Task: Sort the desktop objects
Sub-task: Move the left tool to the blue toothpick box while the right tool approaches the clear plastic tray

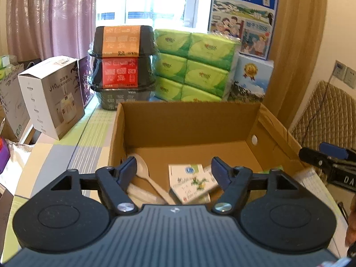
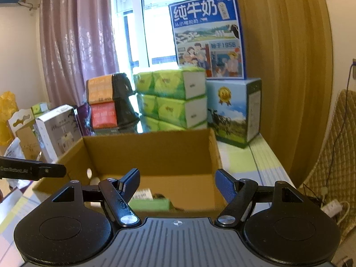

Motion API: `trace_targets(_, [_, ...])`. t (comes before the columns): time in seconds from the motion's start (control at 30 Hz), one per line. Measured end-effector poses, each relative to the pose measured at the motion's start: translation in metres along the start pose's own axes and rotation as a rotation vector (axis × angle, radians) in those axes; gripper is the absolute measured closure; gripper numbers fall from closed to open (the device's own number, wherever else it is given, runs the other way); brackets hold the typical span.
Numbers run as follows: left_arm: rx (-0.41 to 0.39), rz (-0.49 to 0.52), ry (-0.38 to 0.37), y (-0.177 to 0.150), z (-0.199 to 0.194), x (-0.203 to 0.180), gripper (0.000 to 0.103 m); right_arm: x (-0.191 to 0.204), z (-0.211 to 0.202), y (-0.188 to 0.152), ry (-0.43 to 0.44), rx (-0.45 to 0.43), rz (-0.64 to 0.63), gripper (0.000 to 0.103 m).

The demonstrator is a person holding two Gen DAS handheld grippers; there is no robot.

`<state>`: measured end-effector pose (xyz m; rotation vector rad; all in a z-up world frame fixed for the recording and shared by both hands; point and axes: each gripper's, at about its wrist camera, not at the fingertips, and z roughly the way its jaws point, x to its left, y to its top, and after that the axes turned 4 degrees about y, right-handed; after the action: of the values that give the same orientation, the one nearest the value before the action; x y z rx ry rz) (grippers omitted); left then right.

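An open cardboard box (image 1: 189, 122) stands on the table, seen from both wrists (image 2: 151, 151). Inside lie a pale wooden spoon (image 1: 142, 169) at the left and a white-and-green medicine carton (image 1: 191, 183) in the middle. In the right wrist view a green-and-white carton (image 2: 149, 202) lies on the box floor. My left gripper (image 1: 174, 169) hovers open over the near edge of the box, nothing between its fingers. My right gripper (image 2: 178, 179) is open too, empty, above the box's near side. The right gripper's finger (image 1: 324, 158) shows at the left wrist view's right edge.
Behind the box stand stacked black food bowls (image 1: 122, 66), green tissue packs (image 1: 195, 66), a blue milk carton box (image 1: 242, 20) and a white humidifier box (image 1: 51, 95). A checked tablecloth (image 1: 73, 146) covers the table. A quilted chair back (image 2: 333, 151) and cables are at the right.
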<state>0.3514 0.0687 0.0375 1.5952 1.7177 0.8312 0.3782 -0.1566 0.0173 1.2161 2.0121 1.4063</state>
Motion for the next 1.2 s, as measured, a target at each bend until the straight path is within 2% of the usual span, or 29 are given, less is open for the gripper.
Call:
trace_targets(0.17, [0.036, 0.039, -0.013, -0.023, -0.013, -0.003, 0.027, -0.017, -0.022, -0.01, -0.031, 0.015, 0.032, 0.031])
trace_targets(0.33, [0.051, 0.043, -0.024, -0.039, -0.028, -0.001, 0.019, -0.029, -0.043, -0.023, -0.051, 0.049, 0.063, 0.031])
trace_targets(0.47, [0.068, 0.031, -0.021, -0.05, -0.036, 0.007, 0.016, -0.031, -0.055, -0.033, -0.032, 0.084, 0.041, 0.031])
trace_targets(0.67, [0.105, 0.028, 0.006, -0.07, -0.043, 0.025, 0.011, -0.032, -0.056, -0.053, 0.001, 0.166, -0.021, 0.031])
trace_targets(0.83, [0.142, 0.021, 0.042, -0.085, -0.037, 0.044, 0.007, -0.033, -0.052, -0.057, 0.003, 0.183, -0.001, 0.031])
trace_targets(0.9, [0.163, 0.021, 0.033, -0.09, -0.033, 0.049, 0.007, -0.031, -0.047, -0.057, 0.014, 0.191, 0.006, 0.031])
trace_targets(1.03, [0.171, 0.071, 0.007, -0.096, -0.024, 0.047, 0.007, -0.021, -0.036, -0.059, 0.036, 0.219, -0.022, 0.031])
trace_targets(1.2, [0.228, 0.197, -0.027, -0.11, -0.006, 0.031, 0.007, -0.017, -0.028, -0.063, 0.04, 0.238, -0.048, 0.031])
